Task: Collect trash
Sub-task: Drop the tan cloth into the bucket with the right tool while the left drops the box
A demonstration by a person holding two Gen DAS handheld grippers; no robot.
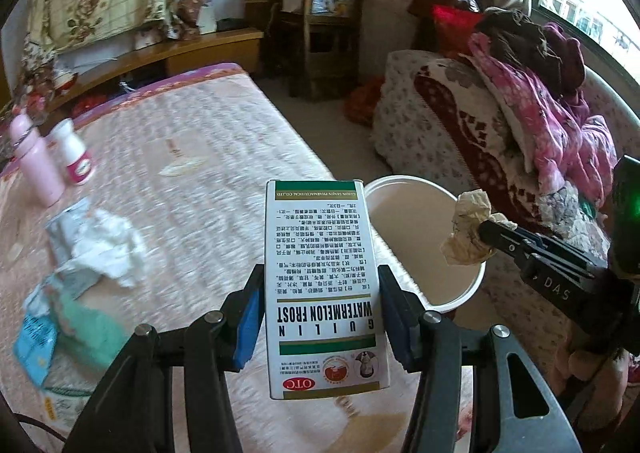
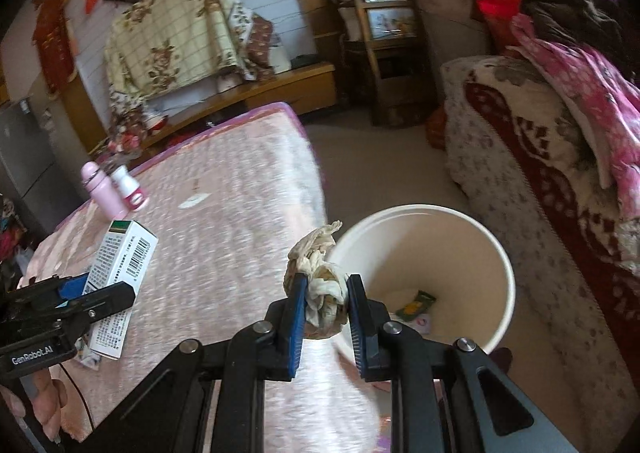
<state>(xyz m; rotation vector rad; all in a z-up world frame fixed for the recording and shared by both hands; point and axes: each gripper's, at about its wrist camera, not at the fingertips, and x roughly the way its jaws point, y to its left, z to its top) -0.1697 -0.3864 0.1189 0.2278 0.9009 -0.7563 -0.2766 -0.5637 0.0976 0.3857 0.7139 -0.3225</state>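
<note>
Left claw [image 1: 318,307] clamped on white medicine box [image 1: 320,289], box upright between blue pads, raised over bed [image 1: 208,141], just beside bin [image 1: 424,249]. Right claw [image 2: 326,293] clamped on crumpled tissue wad [image 2: 318,289], wad at near rim of bin [image 2: 460,253]. Bin white, on floor between bed and sofa [image 2: 540,157]; few wrappers [image 2: 416,307] at bottom. More tissue and packets [image 1: 100,249] lie on bed, left side. Pink bottle [image 1: 36,165] and white bottle [image 1: 76,157] stand near far edge, side by side.
</note>
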